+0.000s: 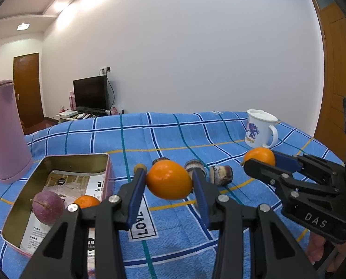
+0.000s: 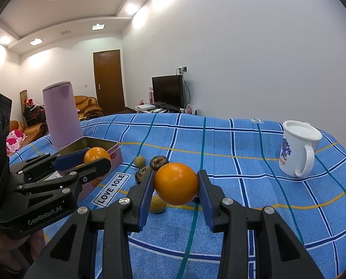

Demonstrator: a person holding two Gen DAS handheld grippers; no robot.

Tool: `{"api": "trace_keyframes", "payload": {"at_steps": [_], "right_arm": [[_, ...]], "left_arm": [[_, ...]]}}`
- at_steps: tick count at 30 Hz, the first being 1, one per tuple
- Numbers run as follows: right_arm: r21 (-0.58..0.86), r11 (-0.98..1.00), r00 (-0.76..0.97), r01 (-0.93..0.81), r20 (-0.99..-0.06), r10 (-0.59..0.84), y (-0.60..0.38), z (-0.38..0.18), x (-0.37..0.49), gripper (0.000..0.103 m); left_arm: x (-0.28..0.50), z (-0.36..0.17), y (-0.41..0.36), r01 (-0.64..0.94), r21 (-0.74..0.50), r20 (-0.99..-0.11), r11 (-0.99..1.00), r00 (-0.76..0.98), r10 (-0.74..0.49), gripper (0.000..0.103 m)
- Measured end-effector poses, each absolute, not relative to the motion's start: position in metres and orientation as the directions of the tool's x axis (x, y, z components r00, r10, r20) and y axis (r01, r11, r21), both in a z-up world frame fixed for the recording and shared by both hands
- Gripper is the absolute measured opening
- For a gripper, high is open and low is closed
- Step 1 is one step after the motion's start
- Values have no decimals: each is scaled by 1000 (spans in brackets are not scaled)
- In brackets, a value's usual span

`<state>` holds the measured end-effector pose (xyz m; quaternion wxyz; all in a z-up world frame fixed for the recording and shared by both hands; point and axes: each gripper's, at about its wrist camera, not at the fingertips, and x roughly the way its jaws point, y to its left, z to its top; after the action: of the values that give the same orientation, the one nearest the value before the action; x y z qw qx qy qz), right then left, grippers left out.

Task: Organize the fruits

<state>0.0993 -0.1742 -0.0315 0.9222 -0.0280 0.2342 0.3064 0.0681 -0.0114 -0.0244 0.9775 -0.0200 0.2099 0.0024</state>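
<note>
My left gripper (image 1: 169,181) is shut on an orange fruit (image 1: 169,179) and holds it above the blue checked cloth, just right of the open tin box (image 1: 103,162). The box holds a purple fruit (image 1: 48,207) and another orange (image 1: 87,201). My right gripper (image 2: 176,183) is shut on a second orange fruit (image 2: 176,183), also held above the cloth. It shows in the left wrist view (image 1: 259,157) at the right. Small brown fruits (image 2: 159,162) and a yellowish one (image 2: 157,204) lie on the cloth beneath.
A pink cylindrical container (image 2: 61,116) stands behind the tin box. A white mug (image 2: 297,148) stands at the right on the cloth. Dark round fruits (image 1: 221,174) lie between the grippers. The cloth bears a "LOVE SOLE" label (image 2: 111,189).
</note>
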Motion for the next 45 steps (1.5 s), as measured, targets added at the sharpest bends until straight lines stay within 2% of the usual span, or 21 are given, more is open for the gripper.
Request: {"api": "trace_keyframes", "payload": {"at_steps": [22, 45], "right_arm": [[77, 811, 733, -580, -386, 560, -179, -25, 90, 40], [74, 807, 724, -586, -400, 562, -166, -26, 93, 40]], "left_arm": [[54, -20, -16, -15, -4, -349, 1000, 937, 12, 43], [55, -21, -10, -14, -12, -379, 1000, 925, 9, 43]]}}
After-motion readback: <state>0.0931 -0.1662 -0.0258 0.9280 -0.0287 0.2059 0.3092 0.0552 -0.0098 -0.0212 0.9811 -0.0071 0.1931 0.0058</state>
